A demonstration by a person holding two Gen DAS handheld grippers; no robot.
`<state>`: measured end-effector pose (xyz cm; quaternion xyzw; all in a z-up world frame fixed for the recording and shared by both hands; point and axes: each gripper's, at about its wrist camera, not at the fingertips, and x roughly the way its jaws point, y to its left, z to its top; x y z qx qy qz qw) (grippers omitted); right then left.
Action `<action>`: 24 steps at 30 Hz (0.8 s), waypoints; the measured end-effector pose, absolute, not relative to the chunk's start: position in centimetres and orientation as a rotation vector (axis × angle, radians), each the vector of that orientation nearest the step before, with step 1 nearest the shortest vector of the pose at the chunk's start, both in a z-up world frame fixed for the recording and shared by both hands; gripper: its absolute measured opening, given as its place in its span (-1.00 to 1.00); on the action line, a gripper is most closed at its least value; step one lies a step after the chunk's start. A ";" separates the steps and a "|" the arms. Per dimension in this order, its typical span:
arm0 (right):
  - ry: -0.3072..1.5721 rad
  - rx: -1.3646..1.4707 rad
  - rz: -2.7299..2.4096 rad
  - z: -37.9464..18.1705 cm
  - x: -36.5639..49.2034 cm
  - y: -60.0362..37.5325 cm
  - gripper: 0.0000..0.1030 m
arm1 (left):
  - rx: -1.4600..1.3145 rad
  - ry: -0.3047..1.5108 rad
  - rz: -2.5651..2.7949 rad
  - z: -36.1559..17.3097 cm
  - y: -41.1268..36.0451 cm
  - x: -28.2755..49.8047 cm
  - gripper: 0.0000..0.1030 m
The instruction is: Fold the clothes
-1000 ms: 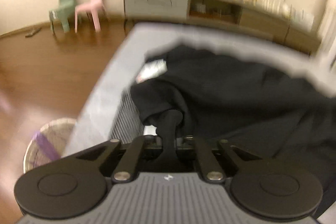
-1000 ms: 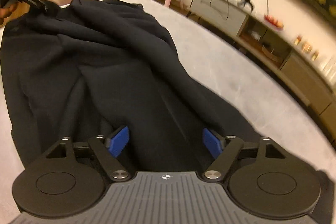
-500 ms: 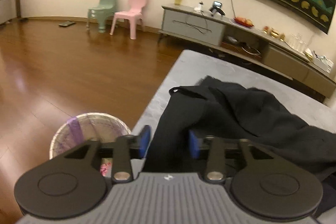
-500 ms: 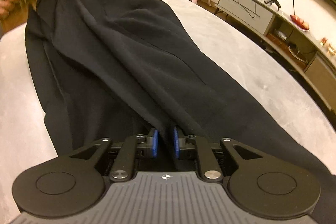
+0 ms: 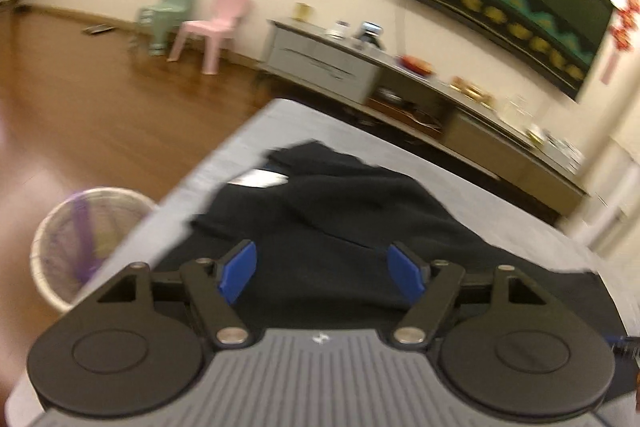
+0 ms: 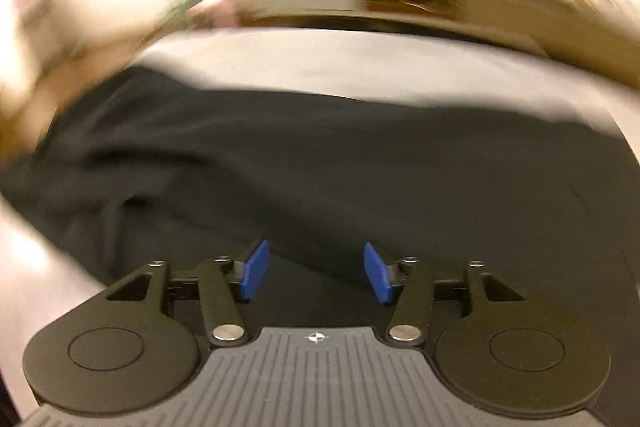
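A: Left gripper (image 5: 322,269) status?

B: Tongs spread wide, blue pads (image 5: 238,271) well apart, nothing between them. It hangs over the near end of the black garment (image 5: 340,223), pointing along the grey table (image 5: 404,155) toward the far wall.

A: Tilt?

B: Angled down and forward. The view is rolled a bit, so the room slants. Slight motion blur.

A: Right gripper (image 6: 316,275)?

B: Also spread, gap a little narrower than on the left. Nothing pinched. It sits low over the dark cloth (image 6: 320,179), looking across it at the table's (image 6: 340,63) bare strip beyond. Heavy blur in that view; the background is smeared.

A: Where's the garment?

B: Lying loose on the table, rumpled, with several folds. In the left view a pale label (image 5: 260,179) shows near its far left corner. Its left edge is close to the table's edge.

A: Anything else around?

B: Mesh wastebasket (image 5: 86,243) on the wood floor, left of the table. Pink chair (image 5: 212,27) and green chair (image 5: 170,13) by the wall, a low sideboard (image 5: 320,65) next to them.
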<state>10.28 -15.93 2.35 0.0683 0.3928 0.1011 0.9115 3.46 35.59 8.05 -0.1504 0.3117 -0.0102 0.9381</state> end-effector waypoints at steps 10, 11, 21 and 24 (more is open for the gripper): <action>0.682 0.761 -0.195 -1.9 7.9 -34.2 0.32 | -0.259 0.594 0.642 6.7 39.2 4.9 0.40; 0.670 0.763 -0.217 -2.1 8.4 -34.6 0.37 | -0.244 0.582 0.694 6.9 39.8 4.5 0.40; 0.598 0.613 -0.186 -1.9 12.1 -34.5 -0.94 | 0.100 0.737 0.041 3.7 25.5 7.4 0.35; 0.439 0.630 -0.042 3.4 9.2 -33.1 -0.98 | 0.194 0.718 -0.067 3.0 22.0 6.9 0.31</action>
